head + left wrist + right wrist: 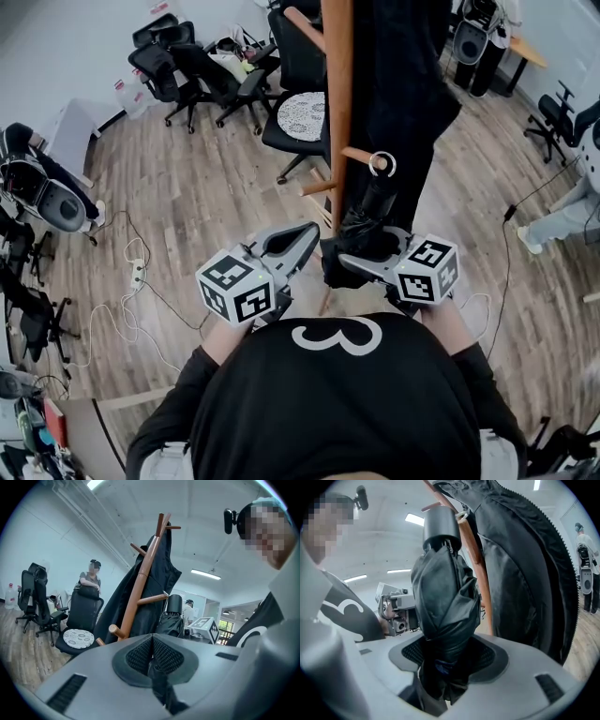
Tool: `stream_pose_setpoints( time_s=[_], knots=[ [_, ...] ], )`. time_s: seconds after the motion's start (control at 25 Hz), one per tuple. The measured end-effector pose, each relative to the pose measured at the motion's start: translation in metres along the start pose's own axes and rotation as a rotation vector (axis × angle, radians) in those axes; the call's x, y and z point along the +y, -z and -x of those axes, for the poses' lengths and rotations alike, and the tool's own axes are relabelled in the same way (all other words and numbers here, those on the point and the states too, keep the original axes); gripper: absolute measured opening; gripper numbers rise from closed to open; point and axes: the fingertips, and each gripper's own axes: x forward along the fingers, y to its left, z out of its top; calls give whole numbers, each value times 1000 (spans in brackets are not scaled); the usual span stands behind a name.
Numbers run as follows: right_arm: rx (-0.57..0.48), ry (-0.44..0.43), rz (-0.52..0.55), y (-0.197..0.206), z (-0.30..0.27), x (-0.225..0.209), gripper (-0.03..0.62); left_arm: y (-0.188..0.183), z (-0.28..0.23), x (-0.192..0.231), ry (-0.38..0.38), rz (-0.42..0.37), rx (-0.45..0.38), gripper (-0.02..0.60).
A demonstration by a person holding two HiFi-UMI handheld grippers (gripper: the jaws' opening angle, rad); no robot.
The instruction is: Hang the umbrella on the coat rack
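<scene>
Both my claws are closed. My right claw [449, 656] clamps the folded black umbrella [445, 602] by its lower fabric, handle end up, just beside the coat rack [337, 94]. This grip brings the metal ring [382, 164] at the handle to the tip of the rack's lower peg [356, 154]. I cannot tell whether the ring is over the peg. My left claw [152, 651] has its pads pressed together near the rack, on the side opposite the black coat [403, 66]. A thin dark strip shows between the pads; it cannot be identified. Judgement: the hanging step is in hand. Readable writing: a white "3"-like figure on the shirt [337, 336]. The marker cubes [234, 286] bear patterns only.
</scene>
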Motion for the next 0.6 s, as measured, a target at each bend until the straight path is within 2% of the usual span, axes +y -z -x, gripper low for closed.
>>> stream_pose_setpoints(
  time_s=[0.6],
  knots=[
    [41,-42,-10,7,-15,-20,268,3,-5,16,-55,12,-17,15]
  ],
)
